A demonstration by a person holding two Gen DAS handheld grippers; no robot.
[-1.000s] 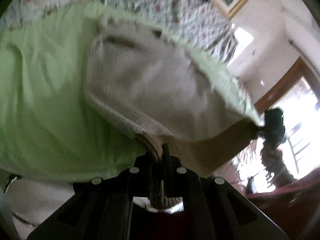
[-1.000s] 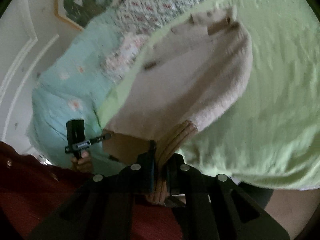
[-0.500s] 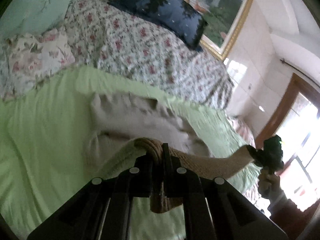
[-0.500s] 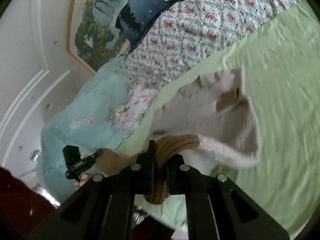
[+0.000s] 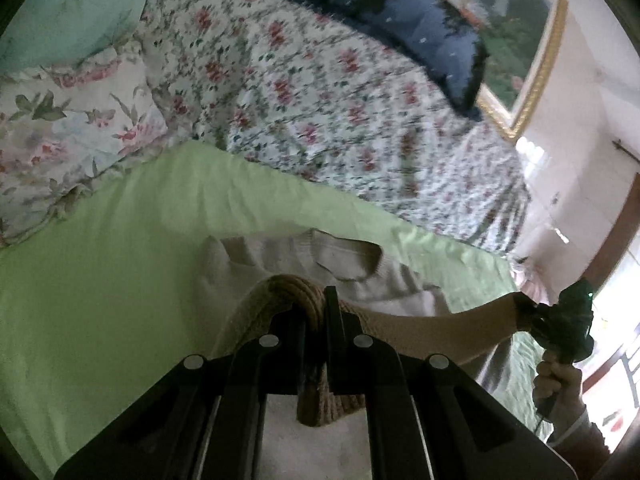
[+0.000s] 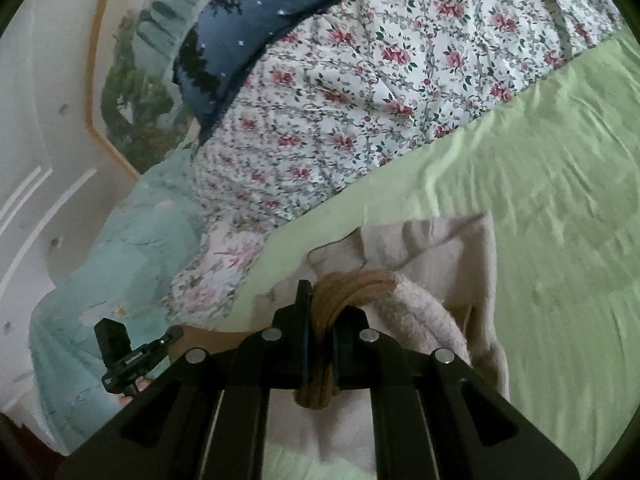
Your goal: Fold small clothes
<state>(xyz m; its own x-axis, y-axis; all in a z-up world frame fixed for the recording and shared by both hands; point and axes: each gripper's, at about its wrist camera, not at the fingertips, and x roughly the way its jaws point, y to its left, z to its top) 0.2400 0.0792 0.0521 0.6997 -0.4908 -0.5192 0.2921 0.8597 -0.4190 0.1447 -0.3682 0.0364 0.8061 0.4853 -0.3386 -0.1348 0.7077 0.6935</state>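
Beige knit garment (image 5: 344,258) lies on the light green sheet (image 5: 100,264), its ribbed tan hem (image 5: 298,292) lifted off the sheet and stretched between both grippers. Left gripper (image 5: 316,320) is clamped tight on one bunched end of the hem, right gripper (image 6: 320,312) likewise pinched shut on the other end. Far side: floral quilt (image 5: 312,92), dark blue pillow (image 5: 416,20), framed landscape painting (image 6: 132,92) on the wall.
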